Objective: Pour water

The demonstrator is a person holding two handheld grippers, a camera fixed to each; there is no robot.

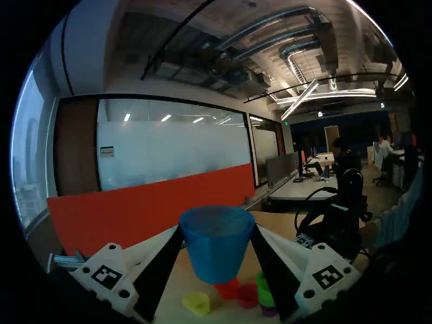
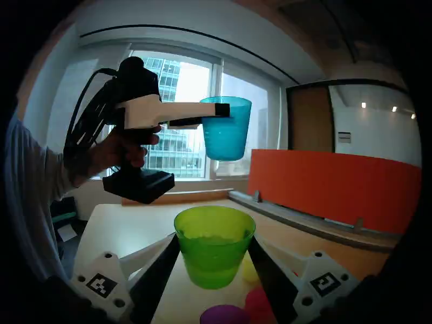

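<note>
The left gripper [image 1: 217, 233] has its two fingers closed in on a blue cup [image 1: 216, 256]. One finger presses each side just under the rim, and the cup is upright, sitting right between them. Can't really see what's inside it from there. In the right gripper view that cup is up in the air, well above the table [image 2: 124, 227] and in front of the window [image 2: 178, 108]. The hand [image 2: 123, 150] wrapped round the gripper's handle comes out of a light sleeve [image 2: 29, 178].

The right gripper [image 2: 214, 240] is doing the same with a green cup [image 2: 214, 259]. Its fingers are opened just enough to take the cup, both flat against its sides, cup upright. It's lower than the blue one, which hangs almost straight above it in that view. There's a darker band across the lower part of the green cup. Could be water, honestly can't tell.

Just past the green cup, down on the table, are some little ones: a yellow cup [image 2: 249, 270], a pink cup [image 2: 260, 299] and a purple cup [image 2: 224, 314]. The left gripper view also shows a red cup [image 1: 229, 289] and a small green cup [image 1: 263, 286] below the blue cup.

Along the far edge of the table runs an orange panel [image 2: 335, 183], with frosted glass [image 1: 173, 146] above it.
</note>
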